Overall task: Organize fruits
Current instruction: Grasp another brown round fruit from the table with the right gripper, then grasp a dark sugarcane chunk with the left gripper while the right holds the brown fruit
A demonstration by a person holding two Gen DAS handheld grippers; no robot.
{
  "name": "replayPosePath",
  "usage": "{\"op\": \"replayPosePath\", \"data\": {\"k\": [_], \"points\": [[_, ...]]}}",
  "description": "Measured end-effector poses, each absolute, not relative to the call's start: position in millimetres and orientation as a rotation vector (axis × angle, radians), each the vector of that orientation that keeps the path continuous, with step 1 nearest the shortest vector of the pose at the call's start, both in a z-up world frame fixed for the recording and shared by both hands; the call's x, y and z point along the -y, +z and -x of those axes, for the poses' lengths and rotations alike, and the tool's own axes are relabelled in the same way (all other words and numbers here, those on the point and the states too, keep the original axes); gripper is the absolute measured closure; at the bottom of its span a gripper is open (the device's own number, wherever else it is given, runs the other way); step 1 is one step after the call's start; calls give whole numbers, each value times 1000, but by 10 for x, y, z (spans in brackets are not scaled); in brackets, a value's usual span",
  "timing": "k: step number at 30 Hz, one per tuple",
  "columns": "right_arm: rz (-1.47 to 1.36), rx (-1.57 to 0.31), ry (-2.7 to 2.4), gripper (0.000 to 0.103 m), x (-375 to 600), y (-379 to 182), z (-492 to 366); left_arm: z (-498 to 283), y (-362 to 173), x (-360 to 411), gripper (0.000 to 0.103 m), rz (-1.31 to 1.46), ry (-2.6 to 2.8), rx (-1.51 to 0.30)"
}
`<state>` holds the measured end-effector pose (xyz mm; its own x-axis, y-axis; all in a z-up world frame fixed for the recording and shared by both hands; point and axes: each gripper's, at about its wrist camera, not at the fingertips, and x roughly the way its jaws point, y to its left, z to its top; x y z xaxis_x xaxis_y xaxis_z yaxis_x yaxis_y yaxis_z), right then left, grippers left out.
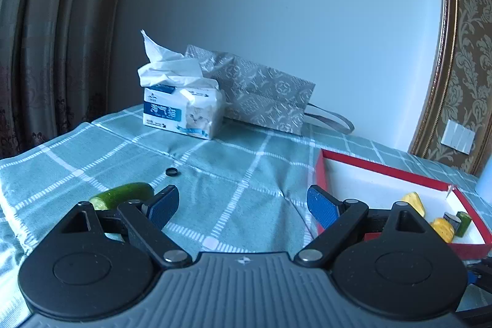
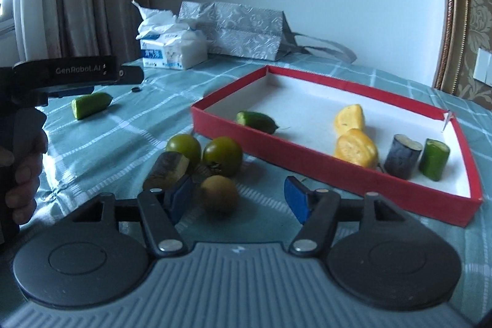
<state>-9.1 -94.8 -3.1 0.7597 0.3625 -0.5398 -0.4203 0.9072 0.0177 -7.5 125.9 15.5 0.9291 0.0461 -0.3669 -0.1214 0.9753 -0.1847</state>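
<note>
A red-walled box [image 2: 267, 148] with a white floor holds a cucumber end [image 2: 256, 120], two yellow pieces [image 2: 355, 148], a dark cylinder piece [image 2: 402, 156] and a green cucumber chunk [image 2: 434, 159]. In front of it lie two green round fruits [image 2: 223, 154], a brown round fruit [image 2: 219, 193] and a dark-skinned yellowish piece [image 2: 167, 169]. My right gripper [image 2: 238, 199] is open, the brown fruit just beyond its left finger. A cucumber piece [image 1: 123, 195] lies left of my open left gripper [image 1: 243, 205]; it also shows in the right wrist view [image 2: 91, 105]. The box [image 1: 381, 169] is at the right.
A tissue pack [image 1: 181, 106] and a grey patterned paper bag [image 1: 261, 94] stand at the back of the green checked tablecloth [image 1: 233, 162]. A small black ring [image 1: 171, 172] lies on the cloth. Curtains hang at the left, a wall behind.
</note>
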Motion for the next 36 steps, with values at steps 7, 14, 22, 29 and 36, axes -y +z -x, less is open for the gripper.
{"op": "replayPosePath", "data": {"k": [7, 14, 22, 29, 36], "points": [[133, -619, 446, 74, 842, -71, -5, 77, 154, -1230, 12, 193, 78, -370], [147, -620, 430, 76, 809, -84, 12, 54, 139, -1217, 12, 179, 83, -383], [85, -589, 396, 76, 1023, -45, 101, 56, 123, -1166, 12, 148, 84, -405], [35, -558, 352, 76, 1333, -17, 228, 186, 135, -1071, 12, 138, 68, -409], [-5, -530, 328, 76, 1525, -16, 290, 368, 120, -893, 12, 116, 43, -415]]}}
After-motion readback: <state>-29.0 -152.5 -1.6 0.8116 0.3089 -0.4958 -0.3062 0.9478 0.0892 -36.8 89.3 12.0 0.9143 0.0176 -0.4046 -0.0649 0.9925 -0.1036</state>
